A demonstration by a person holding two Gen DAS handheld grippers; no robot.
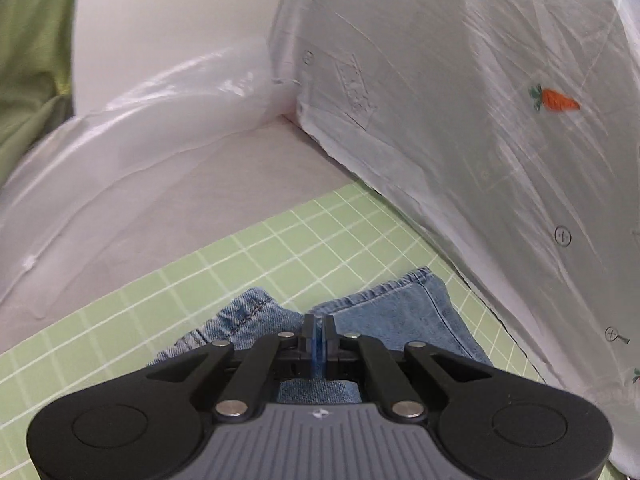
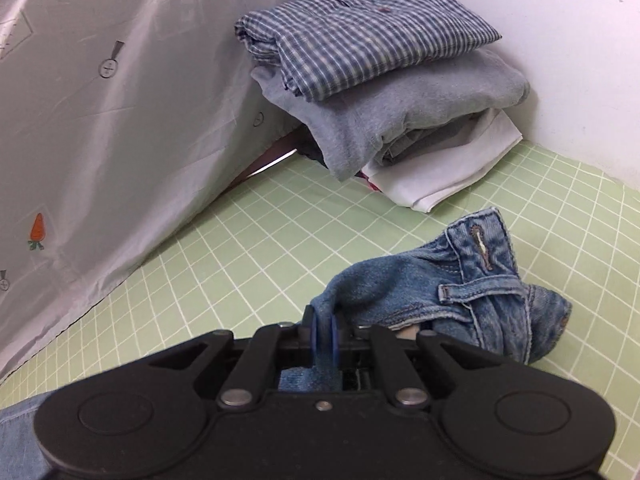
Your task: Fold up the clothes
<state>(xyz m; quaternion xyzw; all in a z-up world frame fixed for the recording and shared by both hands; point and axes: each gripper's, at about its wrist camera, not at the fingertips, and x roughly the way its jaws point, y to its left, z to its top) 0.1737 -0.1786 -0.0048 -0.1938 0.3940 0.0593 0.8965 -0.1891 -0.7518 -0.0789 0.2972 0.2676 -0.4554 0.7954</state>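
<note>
A pair of blue jeans lies on the green grid mat (image 1: 280, 248). In the left wrist view my left gripper (image 1: 319, 326) is shut on the hem end of the jeans (image 1: 392, 304), with both leg ends fanning out just beyond the fingers. In the right wrist view my right gripper (image 2: 324, 322) is shut on the waist end of the jeans (image 2: 460, 276), with the waistband, belt loop and buttonhole bunched to the right of the fingers. Denim shows between the jaws of both grippers.
A stack of folded clothes, blue checked shirt (image 2: 360, 36) on a grey garment (image 2: 400, 120) and a white one (image 2: 444, 176), sits at the mat's far corner. A white carrot-print cloth (image 1: 500, 120) hangs along one side. Clear plastic (image 1: 140, 120) and a white wall (image 2: 560, 60) stand behind.
</note>
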